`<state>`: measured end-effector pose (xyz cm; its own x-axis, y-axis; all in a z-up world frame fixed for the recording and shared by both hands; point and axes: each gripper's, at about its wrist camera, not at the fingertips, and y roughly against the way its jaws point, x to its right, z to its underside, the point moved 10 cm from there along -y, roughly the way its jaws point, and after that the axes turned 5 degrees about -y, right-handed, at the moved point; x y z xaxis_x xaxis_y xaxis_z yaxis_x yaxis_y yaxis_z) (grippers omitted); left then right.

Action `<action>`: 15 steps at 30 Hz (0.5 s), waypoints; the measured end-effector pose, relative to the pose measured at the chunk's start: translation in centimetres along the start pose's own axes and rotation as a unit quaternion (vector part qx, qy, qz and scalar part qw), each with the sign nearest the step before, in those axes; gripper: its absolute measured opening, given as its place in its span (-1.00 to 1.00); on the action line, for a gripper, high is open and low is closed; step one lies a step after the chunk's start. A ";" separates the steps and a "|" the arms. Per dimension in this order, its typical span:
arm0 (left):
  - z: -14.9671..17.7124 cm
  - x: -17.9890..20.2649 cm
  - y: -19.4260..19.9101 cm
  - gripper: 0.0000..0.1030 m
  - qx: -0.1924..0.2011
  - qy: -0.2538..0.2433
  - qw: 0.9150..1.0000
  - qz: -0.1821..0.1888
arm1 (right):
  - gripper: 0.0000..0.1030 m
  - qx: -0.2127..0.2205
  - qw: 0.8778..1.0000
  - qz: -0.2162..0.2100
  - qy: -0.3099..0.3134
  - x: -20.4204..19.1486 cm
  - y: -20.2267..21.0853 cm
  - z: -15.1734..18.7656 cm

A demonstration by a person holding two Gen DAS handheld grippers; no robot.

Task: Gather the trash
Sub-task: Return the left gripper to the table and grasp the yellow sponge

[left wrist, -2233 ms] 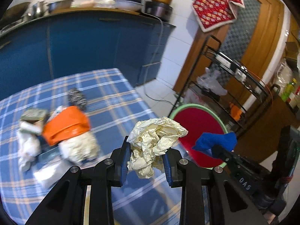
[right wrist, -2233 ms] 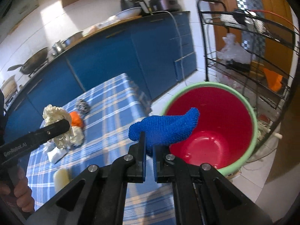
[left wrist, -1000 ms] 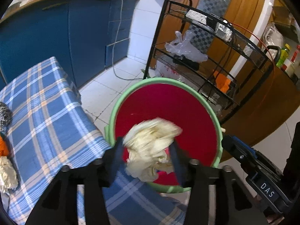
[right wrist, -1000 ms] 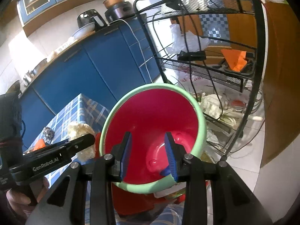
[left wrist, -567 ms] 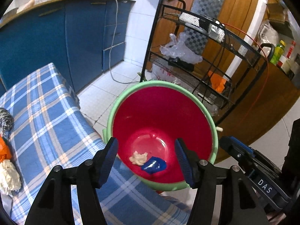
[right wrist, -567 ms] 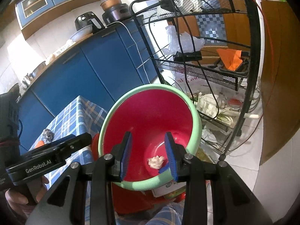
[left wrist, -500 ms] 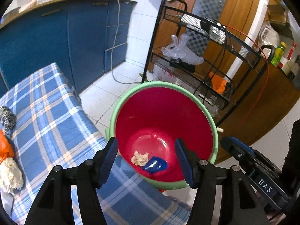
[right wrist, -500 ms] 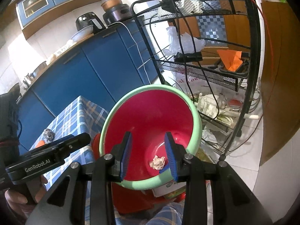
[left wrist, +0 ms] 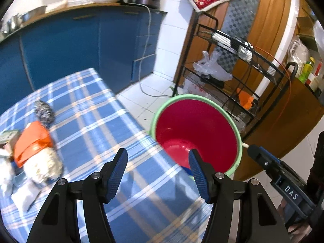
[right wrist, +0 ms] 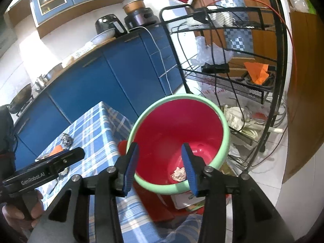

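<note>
A red bucket with a green rim [left wrist: 240,141] [right wrist: 226,133] stands on the floor by the table's right edge. A crumpled cream paper ball [right wrist: 178,173] lies in its bottom, and a bit of the blue cloth [left wrist: 187,171] shows there. My left gripper [left wrist: 158,172] is open and empty above the blue checked tablecloth [left wrist: 91,125], left of the bucket. My right gripper [right wrist: 160,168] is open and empty above the bucket. On the table's left lie an orange wrapper [left wrist: 32,141], a cream paper wad [left wrist: 43,167] and a steel scourer [left wrist: 43,112].
A black wire rack [left wrist: 239,77] with bags and an orange item stands behind the bucket. Blue kitchen cabinets [left wrist: 81,46] run along the back. A wooden door [left wrist: 269,30] is at the right. More white scraps [left wrist: 24,194] lie at the table's left edge.
Both grippers have let go: the cream paper and the blue cloth dropped into the bucket. The left gripper has swung back left over the table. The right gripper stays over the bucket.
</note>
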<state>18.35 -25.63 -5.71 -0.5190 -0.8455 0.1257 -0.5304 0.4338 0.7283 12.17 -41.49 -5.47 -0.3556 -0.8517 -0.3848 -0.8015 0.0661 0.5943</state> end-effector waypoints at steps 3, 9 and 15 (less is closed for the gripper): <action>0.7 -1.6 1.7 0.24 0.005 0.009 1.000 -0.015 | -0.02 0.001 1.000 -0.006 0.007 -1.1 0.4 0.3; 2.7 -5.2 4.0 0.25 0.004 0.036 0.998 -0.049 | 0.05 -0.005 1.000 -0.019 0.018 -3.1 0.8 1.4; 5.4 -8.7 5.5 0.25 -0.009 0.073 0.994 -0.085 | 0.06 -0.010 0.999 -0.029 0.033 -4.8 1.1 2.4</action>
<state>16.36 -14.16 -6.41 -0.3195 -0.9427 0.0962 -0.5895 0.2773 0.7587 11.84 -36.04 -4.68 -0.2757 -0.8862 -0.3724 -0.8096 0.0052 0.5870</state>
